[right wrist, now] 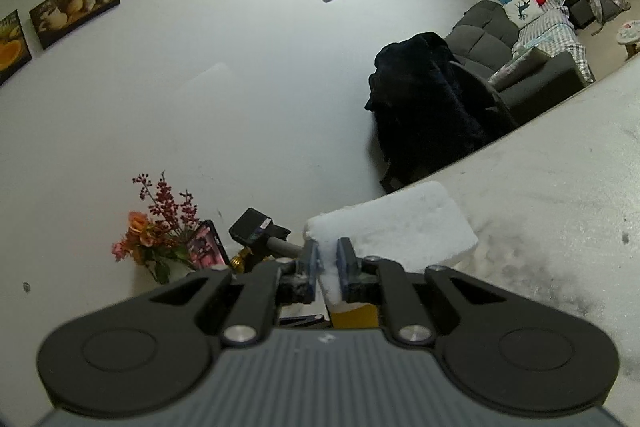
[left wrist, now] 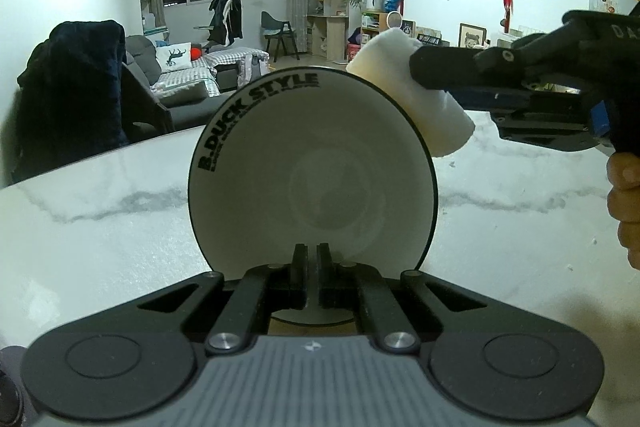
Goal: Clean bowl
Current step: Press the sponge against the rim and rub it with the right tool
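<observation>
The marble desk filled the lower frame. The bowl stood at centre, tilted on edge, its empty inside facing the camera. The left tool was clamped narrowly on its lower rim. The right tool gripped a white sponge touching the bowl's upper-right rim.

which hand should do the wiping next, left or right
Right. The right gripper is clamped on the sponge, which already sits at the upper right rim of the bowl. The left gripper is shut on the bowl's near rim, holding it tilted up, so it is best kept as the holder.
</observation>
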{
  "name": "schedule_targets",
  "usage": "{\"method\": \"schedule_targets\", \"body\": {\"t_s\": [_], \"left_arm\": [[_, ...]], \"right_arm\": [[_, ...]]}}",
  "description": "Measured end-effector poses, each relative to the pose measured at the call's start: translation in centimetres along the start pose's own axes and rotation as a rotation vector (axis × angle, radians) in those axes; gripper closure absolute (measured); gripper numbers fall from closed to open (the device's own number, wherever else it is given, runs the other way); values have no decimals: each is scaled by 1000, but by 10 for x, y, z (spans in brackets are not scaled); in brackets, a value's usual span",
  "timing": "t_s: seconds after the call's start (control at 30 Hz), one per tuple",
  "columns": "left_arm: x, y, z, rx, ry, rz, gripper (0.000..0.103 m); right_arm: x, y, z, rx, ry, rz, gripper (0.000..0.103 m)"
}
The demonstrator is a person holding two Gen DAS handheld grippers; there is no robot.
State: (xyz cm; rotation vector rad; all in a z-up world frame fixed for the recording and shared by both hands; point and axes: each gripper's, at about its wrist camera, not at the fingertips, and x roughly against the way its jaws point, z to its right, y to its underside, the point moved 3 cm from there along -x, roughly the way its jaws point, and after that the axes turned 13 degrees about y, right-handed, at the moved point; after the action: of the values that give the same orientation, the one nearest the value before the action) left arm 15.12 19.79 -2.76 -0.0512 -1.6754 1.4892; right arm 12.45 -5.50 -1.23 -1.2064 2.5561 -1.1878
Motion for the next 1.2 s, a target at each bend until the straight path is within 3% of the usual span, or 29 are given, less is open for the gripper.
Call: {"method": "schedule_targets", "body": {"t_s": [0.27,0.57,0.63,0.93,1.2], "left_arm": [[1,0,1,0,-13,-1,100],[2,0,4,-5,-24,-3,100],[7,-2,22,-5,-26,-6,100],[8,-1,22,1,-24,-3,100],[7,-1,19,6,-25,-2,100]], "right_arm": [[-6,2,20,-27,111,-22,91],[1,2,1,1,-10,1,91],[-1,2,2,3,-13,0,91],[-5,4,21,-42,73,-24,91],[-3,3,2,-7,-2,-18,91]]}}
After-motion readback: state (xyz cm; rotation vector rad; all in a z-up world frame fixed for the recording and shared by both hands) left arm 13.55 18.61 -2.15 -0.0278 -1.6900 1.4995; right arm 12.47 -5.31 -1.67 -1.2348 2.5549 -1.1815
